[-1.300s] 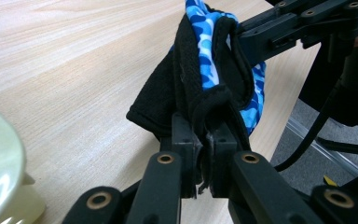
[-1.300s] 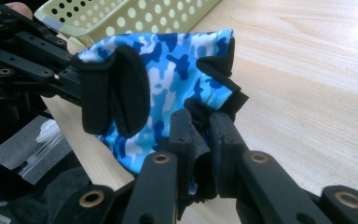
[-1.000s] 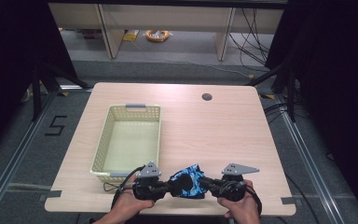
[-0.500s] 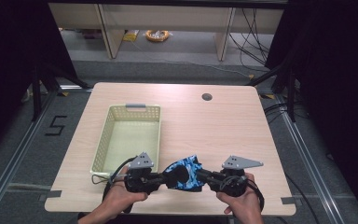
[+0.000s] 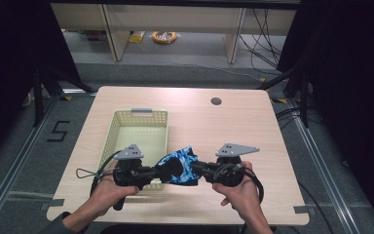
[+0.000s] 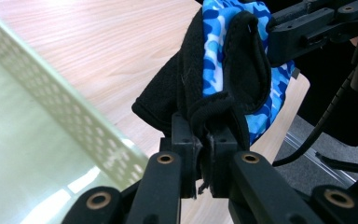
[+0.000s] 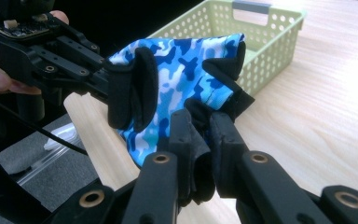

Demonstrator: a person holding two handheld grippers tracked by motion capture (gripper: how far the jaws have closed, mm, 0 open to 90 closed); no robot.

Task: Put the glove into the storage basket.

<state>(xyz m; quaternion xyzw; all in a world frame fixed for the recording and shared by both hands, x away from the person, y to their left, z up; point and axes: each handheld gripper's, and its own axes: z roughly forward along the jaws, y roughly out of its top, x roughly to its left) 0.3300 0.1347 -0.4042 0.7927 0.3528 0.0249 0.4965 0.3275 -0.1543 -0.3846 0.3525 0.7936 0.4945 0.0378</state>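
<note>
Both grippers, left gripper and right gripper, clamp thin edges of the blue camouflage glove beside the basket; uneven pulling could slip a hem free

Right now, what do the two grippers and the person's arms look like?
Both the left gripper and the right gripper are black, each with two jointed jaws showing brass-coloured pivot pins, a grey three-cornered plate on top and a black cable trailing toward the person. The left forearm wears a dark sleeve.

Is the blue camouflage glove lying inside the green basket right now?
No, the glove hangs in the air between the left tongs and right tongs, beside the basket.
</note>
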